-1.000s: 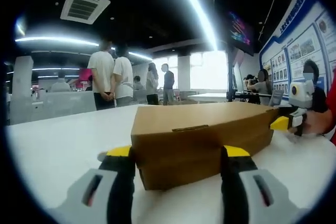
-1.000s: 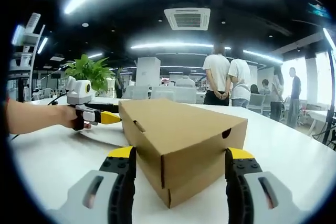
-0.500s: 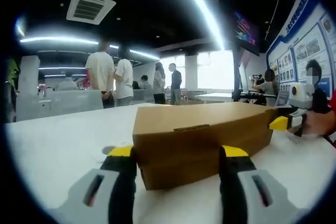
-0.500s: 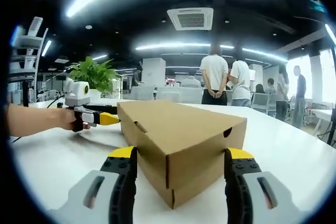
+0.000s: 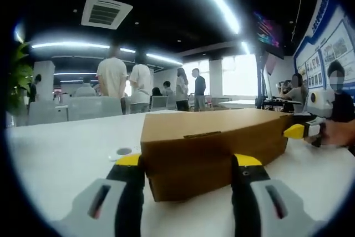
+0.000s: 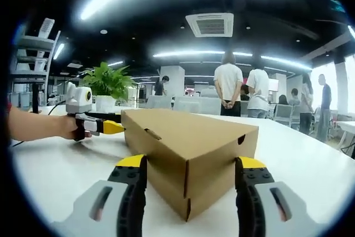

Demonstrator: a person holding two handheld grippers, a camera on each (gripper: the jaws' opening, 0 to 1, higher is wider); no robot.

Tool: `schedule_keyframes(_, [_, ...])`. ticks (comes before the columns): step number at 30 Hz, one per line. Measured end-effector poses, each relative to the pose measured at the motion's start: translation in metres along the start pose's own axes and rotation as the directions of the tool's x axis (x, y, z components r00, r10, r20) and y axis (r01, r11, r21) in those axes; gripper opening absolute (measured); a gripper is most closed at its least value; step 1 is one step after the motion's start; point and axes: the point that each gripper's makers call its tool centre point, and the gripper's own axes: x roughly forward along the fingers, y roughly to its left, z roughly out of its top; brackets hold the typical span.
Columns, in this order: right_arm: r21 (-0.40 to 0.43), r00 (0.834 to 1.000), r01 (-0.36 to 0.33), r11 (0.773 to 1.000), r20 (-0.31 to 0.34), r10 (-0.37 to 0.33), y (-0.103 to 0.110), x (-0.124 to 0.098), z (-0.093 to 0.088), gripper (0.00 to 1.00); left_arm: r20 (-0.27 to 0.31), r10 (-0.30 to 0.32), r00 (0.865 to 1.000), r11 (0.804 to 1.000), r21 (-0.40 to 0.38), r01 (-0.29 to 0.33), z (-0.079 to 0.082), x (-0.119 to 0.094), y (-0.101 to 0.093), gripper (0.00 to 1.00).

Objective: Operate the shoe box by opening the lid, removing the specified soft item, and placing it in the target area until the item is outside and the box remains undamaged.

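In the left gripper view, the left gripper [image 5: 187, 165] stands nearest, its two yellow-tipped jaws spread wide on either side of one end of the brown cardboard shoe box [image 5: 213, 145]; whether the tips press the cardboard cannot be told. The box rests on the white table [image 5: 61, 148] with its lid down, a tuck flap showing in the near face. Past the box's far end, at the right of this view, the other gripper's yellow tip points at the box, held in a person's hand [image 5: 339, 131].

In the right gripper view, the right gripper [image 6: 191, 166] straddles a corner of the same box, jaws likewise spread, with a round hole visible in the box's side. To the left, the left gripper shows with a hand [image 6: 75, 127] around it, its tip at the box's edge.

Farther off stand a potted plant [image 6: 109, 84], grey chairs [image 5: 91, 107] and several people [image 6: 243, 89] with their backs turned, beneath a ceiling air vent [image 6: 211, 25].
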Motion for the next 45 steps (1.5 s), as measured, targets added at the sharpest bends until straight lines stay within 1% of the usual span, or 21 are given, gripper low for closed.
schedule_keyframes(7, [-0.007, 0.999, -0.043, 0.999, -0.001, 0.043, 0.005, -0.003, 0.002, 0.63, -0.02, 0.053, 0.998, 0.999, 0.005, -0.053, 0.0, -0.019, -0.005, 0.62])
schedule_keyframes(10, [-0.011, 0.998, -0.057, 0.998, 0.001, 0.057, 0.008, -0.005, 0.003, 0.62, -0.009, 0.075, 0.997, 0.997, 0.007, -0.075, -0.001, -0.025, -0.006, 0.62])
schedule_keyframes(14, [-0.017, 0.997, -0.073, 0.997, 0.002, 0.073, 0.011, -0.005, 0.004, 0.62, -0.017, 0.103, 0.994, 0.995, 0.005, -0.103, 0.0, -0.033, -0.009, 0.61])
schedule_keyframes(16, [-0.015, 0.997, -0.08, 0.997, 0.001, 0.08, 0.012, -0.006, 0.004, 0.62, -0.008, 0.112, 0.994, 0.994, 0.006, -0.112, -0.001, -0.036, -0.01, 0.61])
schedule_keyframes(22, [-0.017, 0.996, -0.087, 0.996, 0.0, 0.087, 0.016, -0.009, 0.005, 0.62, -0.012, 0.121, 0.993, 0.993, 0.01, -0.121, -0.001, -0.038, -0.009, 0.6])
schedule_keyframes(26, [-0.016, 0.996, -0.086, 0.996, 0.007, 0.086, 0.015, -0.011, 0.004, 0.62, -0.002, 0.125, 0.992, 0.992, 0.011, -0.125, -0.002, -0.038, -0.012, 0.6])
schedule_keyframes(31, [-0.016, 0.996, -0.093, 0.996, -0.001, 0.093, 0.013, -0.015, 0.003, 0.61, -0.014, 0.134, 0.991, 0.991, 0.013, -0.134, -0.002, -0.039, -0.018, 0.59])
schedule_keyframes(35, [-0.017, 0.994, -0.105, 0.994, 0.001, 0.105, 0.007, -0.018, 0.001, 0.61, -0.024, 0.145, 0.989, 0.989, 0.017, -0.145, -0.003, -0.04, -0.024, 0.58])
schedule_keyframes(45, [-0.021, 0.994, -0.112, 0.993, 0.016, 0.112, 0.002, -0.025, 0.0, 0.6, -0.038, 0.167, 0.985, 0.986, 0.03, -0.166, -0.006, -0.041, -0.033, 0.56])
